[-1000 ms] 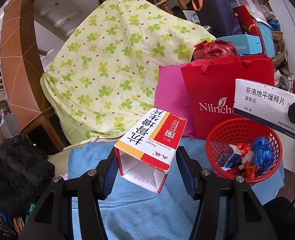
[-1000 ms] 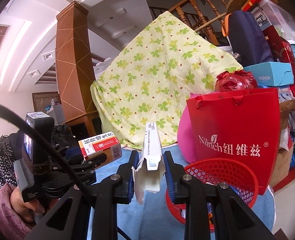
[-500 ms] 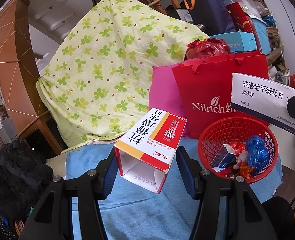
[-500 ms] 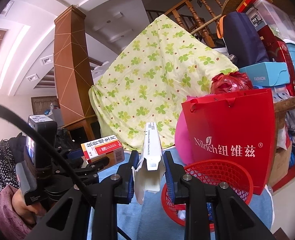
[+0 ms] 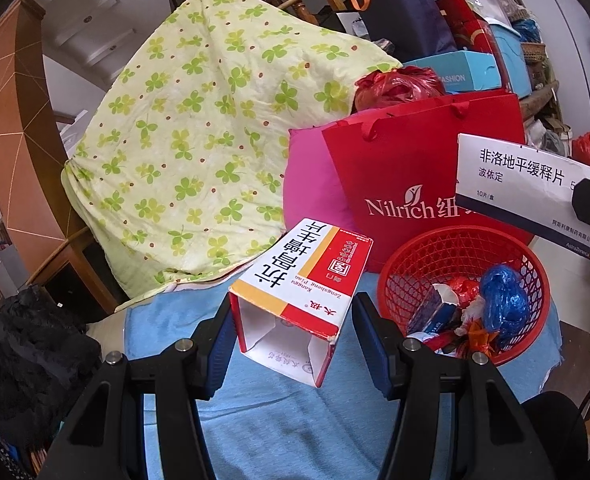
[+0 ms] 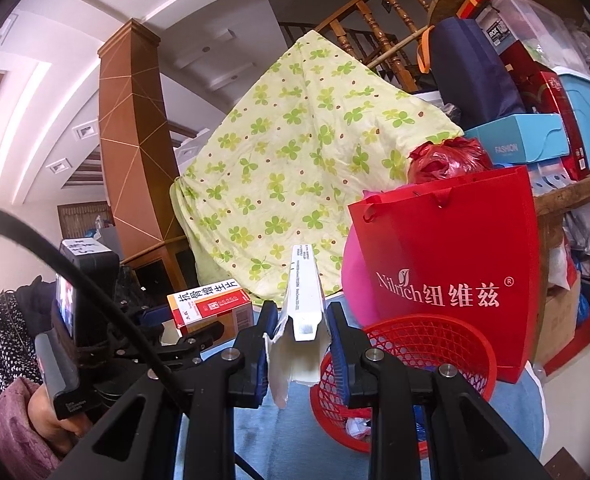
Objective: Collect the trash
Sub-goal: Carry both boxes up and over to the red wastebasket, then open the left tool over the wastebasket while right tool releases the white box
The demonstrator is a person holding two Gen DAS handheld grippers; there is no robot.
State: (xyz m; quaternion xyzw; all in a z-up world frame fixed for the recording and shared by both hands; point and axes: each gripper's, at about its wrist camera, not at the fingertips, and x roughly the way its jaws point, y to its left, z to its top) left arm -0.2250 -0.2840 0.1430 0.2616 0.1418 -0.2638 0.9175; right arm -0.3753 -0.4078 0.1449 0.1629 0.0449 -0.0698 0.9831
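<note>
We held a claw in each hand. Our left claw (image 5: pixel 291 320) stood about half spread, its blue pads (image 5: pixel 219 344) pressed on the sides of a wide box and its tips tipped slightly downward. Our right claw (image 6: pixel 297 330) was pinched almost fully together on a thin flattened carton, pointing nearly level. In the right wrist view our left hand (image 6: pixel 51 420) gripped its handle, low at the left

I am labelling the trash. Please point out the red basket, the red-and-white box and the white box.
Red basket (image 5: pixel 423 258), left wrist view, far inner wall.
Red-and-white box (image 5: pixel 307 276), left wrist view, top face.
White box (image 6: pixel 303 300), right wrist view, narrow edge.
</note>
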